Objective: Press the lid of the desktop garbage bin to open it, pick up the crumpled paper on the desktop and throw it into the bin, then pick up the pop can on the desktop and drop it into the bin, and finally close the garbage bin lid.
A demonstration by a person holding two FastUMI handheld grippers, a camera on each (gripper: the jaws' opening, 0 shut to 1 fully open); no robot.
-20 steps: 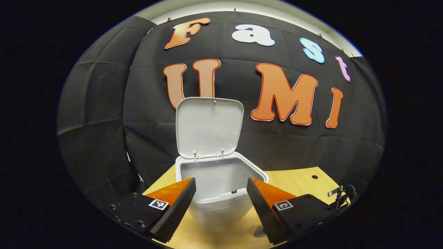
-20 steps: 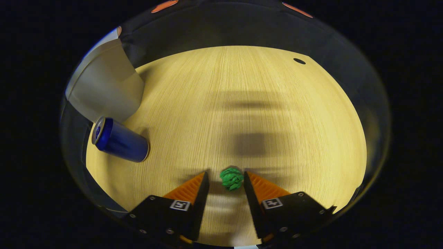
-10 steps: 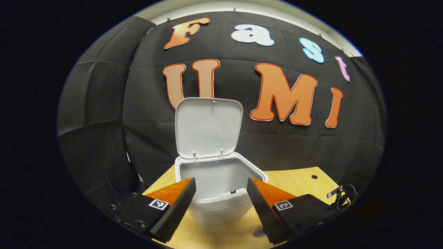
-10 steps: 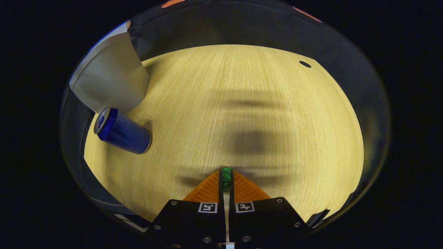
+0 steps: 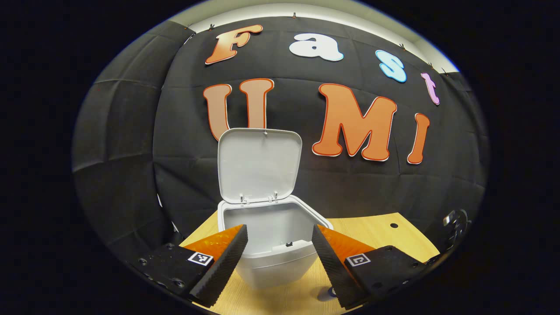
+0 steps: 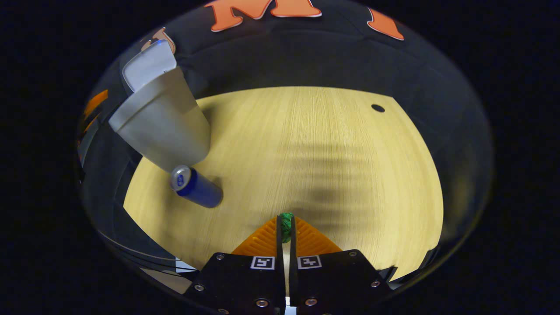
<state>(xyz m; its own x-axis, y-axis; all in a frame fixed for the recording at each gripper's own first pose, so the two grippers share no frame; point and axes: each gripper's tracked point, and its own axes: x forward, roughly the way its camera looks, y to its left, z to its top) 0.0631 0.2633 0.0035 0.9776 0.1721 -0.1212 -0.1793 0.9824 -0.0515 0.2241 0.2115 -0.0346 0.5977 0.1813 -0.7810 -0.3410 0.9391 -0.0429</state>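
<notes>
Raised: hand-held gripper (image 6: 285,227) pinching paper (image 6: 286,224)

The garbage bin (image 5: 280,258) is light grey, its raised lid (image 5: 259,165) the same grey on its inner face. The table (image 6: 315,144) is pale yellow wood with fine straight grain and one small dark hole (image 6: 377,108) near its far right corner. The pop can (image 6: 196,187) has a blue body and a silver end. The crumpled paper (image 6: 286,225) is bright green.
</notes>
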